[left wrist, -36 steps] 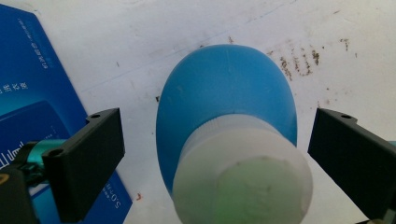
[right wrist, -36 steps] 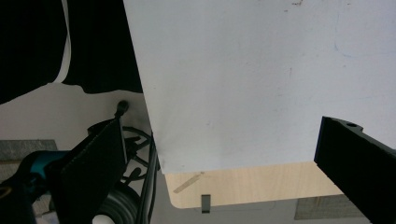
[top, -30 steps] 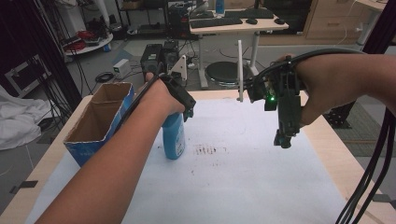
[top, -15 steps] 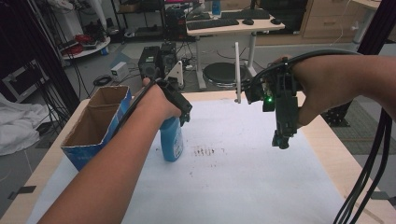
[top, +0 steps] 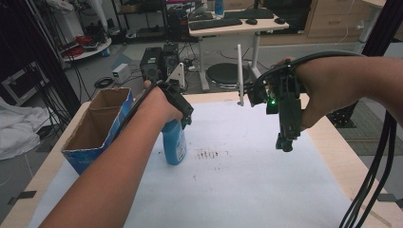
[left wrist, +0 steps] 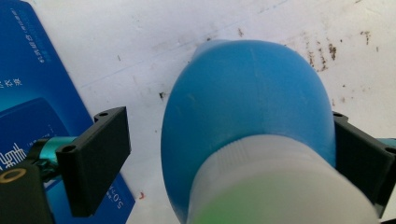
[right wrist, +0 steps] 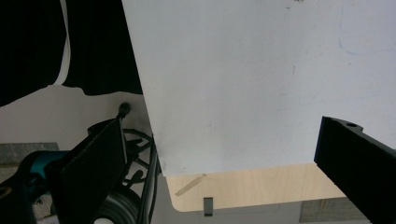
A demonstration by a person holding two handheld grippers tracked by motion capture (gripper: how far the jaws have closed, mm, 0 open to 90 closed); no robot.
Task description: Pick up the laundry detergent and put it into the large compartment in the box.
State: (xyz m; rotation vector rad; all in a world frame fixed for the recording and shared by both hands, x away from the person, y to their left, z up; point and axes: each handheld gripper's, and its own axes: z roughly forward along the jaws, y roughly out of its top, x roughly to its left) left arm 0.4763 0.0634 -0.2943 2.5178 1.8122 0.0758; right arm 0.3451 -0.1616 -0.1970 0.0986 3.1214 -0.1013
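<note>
high view: the left gripper (top: pixel 183 116) sits over the upright blue plastic bottle (top: pixel 174 142) on the white paper sheet (top: pixel 247 190), beside the open blue cardboard box (top: pixel 97 135). the right gripper (top: pixel 285 142) hangs above the sheet.

left gripper view: jaws have just been closing around the bottle (left wrist: pixel 247 112); one shows a gap.

right gripper view: jaws apart, empty.

Beyond the table, a light wooden desk (top: pixel 237 26) carries a black keyboard (top: pixel 222 22) and stands on a grey floor (top: pixel 119 57). A round black stool (top: pixel 225 73) sits below it, and computer towers (top: pixel 159 64) stand nearby. Tangled cables (top: pixel 66 52) crowd shelving at the left.
</note>
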